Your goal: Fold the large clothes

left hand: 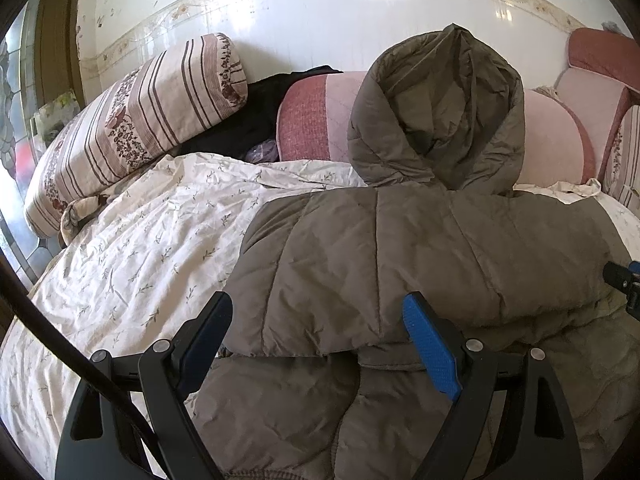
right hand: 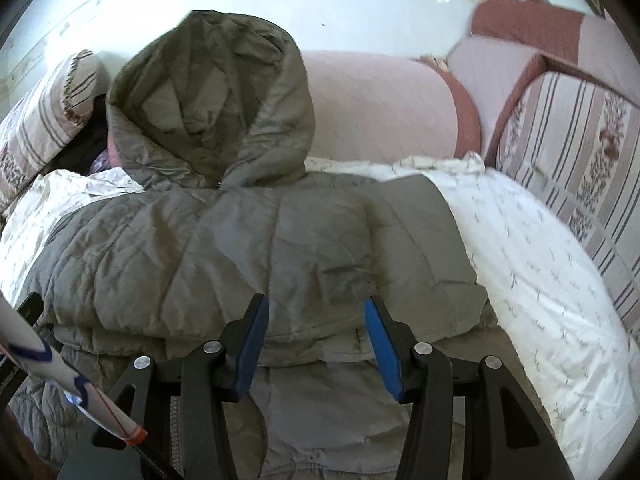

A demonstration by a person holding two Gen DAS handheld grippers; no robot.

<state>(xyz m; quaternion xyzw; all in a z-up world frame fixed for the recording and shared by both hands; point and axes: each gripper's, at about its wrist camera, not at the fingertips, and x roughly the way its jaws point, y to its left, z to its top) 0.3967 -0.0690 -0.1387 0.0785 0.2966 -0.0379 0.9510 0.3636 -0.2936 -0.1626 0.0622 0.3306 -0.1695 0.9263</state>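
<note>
Both grippers, left (left hand: 318, 334) and right (right hand: 316, 334), hover agape and empty above the jacket's (left hand: 380, 248) near folded edge. Jacket lies straight ahead on the bed (left hand: 132, 248), hood (left hand: 438, 108) farthest, fold running crosswise beneath my fingers.

The coat (left hand: 360, 264) is puffy, stitched cloth, not shiny. The bed sheet (left hand: 132, 248) is thin, wrinkly cloth. The wall tiles (left hand: 320, 28) are smooth and shiny. The gripper pads (left hand: 430, 348) are bumpy blue.
</note>
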